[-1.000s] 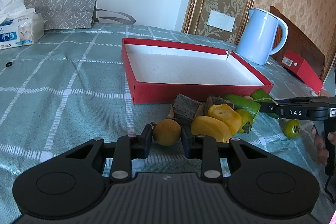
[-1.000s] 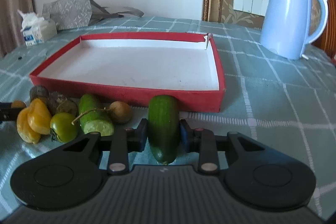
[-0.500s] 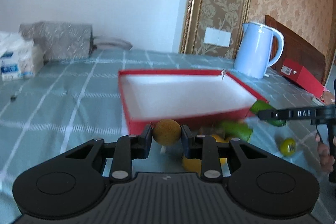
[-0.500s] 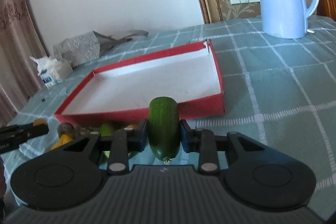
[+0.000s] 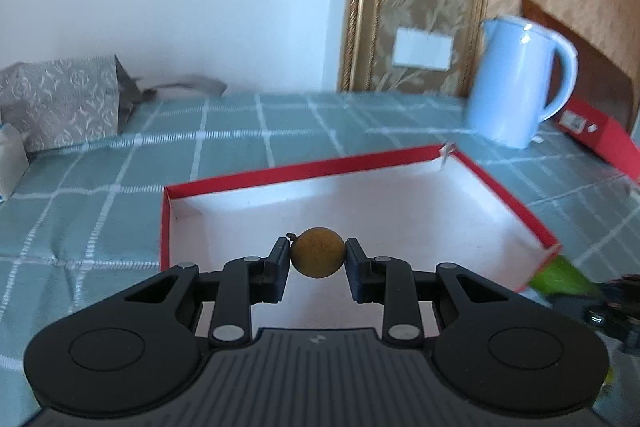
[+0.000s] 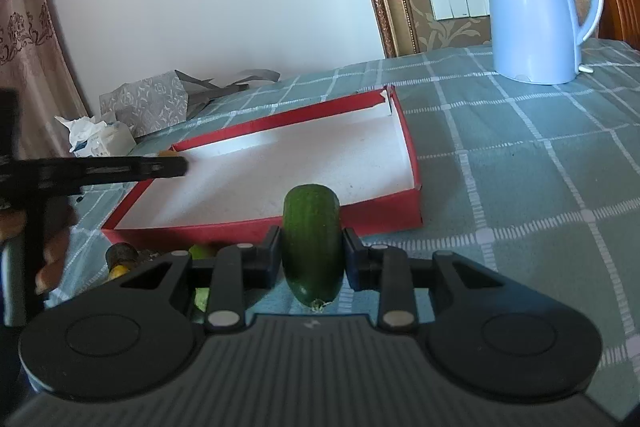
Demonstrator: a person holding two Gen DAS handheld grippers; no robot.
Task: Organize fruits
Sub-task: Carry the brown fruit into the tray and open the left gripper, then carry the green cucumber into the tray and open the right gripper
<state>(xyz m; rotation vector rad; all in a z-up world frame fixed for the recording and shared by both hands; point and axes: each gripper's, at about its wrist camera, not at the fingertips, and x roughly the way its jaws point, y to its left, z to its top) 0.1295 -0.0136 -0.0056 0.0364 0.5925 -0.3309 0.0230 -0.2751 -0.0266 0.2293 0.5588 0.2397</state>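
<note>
The left gripper [image 5: 318, 259] is clamped on one round, matt, brown-yellow fruit [image 5: 318, 252] with a short stem, held above the near part of the red box [image 5: 280, 173]. The right gripper [image 6: 312, 255] is clamped on one ribbed, dark green cucumber [image 6: 312, 239], held short of the box's near wall. The box is shallow cardboard, red outside and white inside. Left of the right gripper, only its own view shows loose fruit [image 6: 120, 259] lying on the checked cloth [image 6: 520, 163]. Beyond the box stands one smooth, pale blue kettle [image 6: 536, 3]. Far left lies one patterned grey bag [image 5: 60, 107].
</note>
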